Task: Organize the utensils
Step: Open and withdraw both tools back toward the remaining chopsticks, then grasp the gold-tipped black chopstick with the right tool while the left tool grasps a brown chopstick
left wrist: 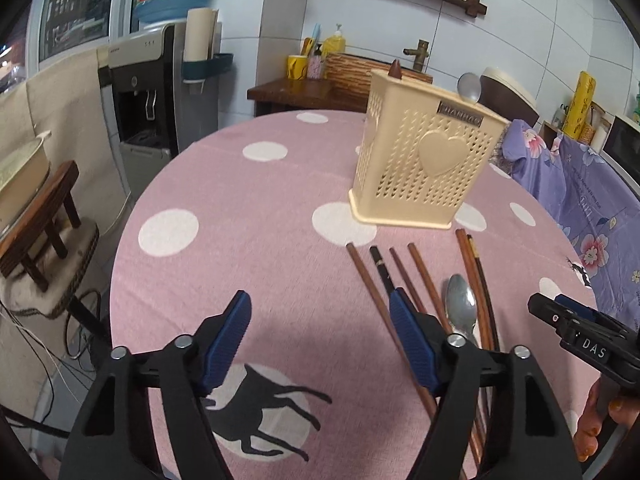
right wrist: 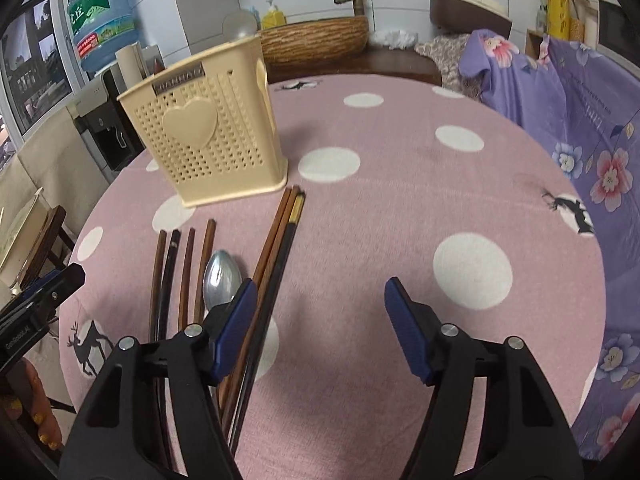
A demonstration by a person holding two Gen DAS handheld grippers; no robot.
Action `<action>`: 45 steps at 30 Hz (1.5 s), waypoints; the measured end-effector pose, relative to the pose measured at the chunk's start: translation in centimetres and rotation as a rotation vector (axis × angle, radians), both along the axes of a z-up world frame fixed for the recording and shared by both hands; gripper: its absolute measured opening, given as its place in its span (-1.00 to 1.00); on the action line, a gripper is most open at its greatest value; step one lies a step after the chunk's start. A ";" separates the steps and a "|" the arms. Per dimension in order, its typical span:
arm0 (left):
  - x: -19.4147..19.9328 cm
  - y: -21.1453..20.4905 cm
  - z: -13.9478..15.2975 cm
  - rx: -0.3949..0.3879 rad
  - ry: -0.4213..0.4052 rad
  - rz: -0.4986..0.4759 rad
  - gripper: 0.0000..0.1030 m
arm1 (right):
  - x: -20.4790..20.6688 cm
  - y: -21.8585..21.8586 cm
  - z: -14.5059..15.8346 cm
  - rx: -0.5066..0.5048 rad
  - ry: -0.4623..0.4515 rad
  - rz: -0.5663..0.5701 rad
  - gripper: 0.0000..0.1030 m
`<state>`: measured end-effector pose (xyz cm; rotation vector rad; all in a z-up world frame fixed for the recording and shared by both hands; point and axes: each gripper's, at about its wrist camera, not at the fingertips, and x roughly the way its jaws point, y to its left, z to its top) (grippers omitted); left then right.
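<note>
A cream perforated utensil holder (left wrist: 424, 160) (right wrist: 208, 132) with a heart on its side stands on the pink dotted tablecloth (left wrist: 248, 216) (right wrist: 400, 208); a spoon bowl (left wrist: 469, 87) and a dark tip poke out of its top. In front of it lie several brown and black chopsticks (left wrist: 376, 288) (right wrist: 276, 248) and a metal spoon (left wrist: 461, 304) (right wrist: 221, 280). My left gripper (left wrist: 320, 312) hovers open just left of the chopsticks, nothing between its fingers. My right gripper (right wrist: 320, 300) is open over bare cloth, its left finger above the chopsticks and spoon. Its side also shows in the left view as the right gripper (left wrist: 576, 328).
The round table edge curves at left and near side. A purple floral cloth (right wrist: 568, 112) drapes furniture at right. A water dispenser (left wrist: 144, 92), a wooden stool (left wrist: 44, 208) and cables stand beyond the left edge. A basin with a tap (right wrist: 316, 36) sits behind.
</note>
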<state>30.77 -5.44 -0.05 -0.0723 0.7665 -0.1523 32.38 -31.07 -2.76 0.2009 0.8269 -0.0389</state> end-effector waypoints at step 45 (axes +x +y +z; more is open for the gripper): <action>-0.6 -0.1 -2.6 0.022 0.070 -0.025 -0.26 | 10.2 0.9 -2.0 -0.010 0.213 -0.021 -0.54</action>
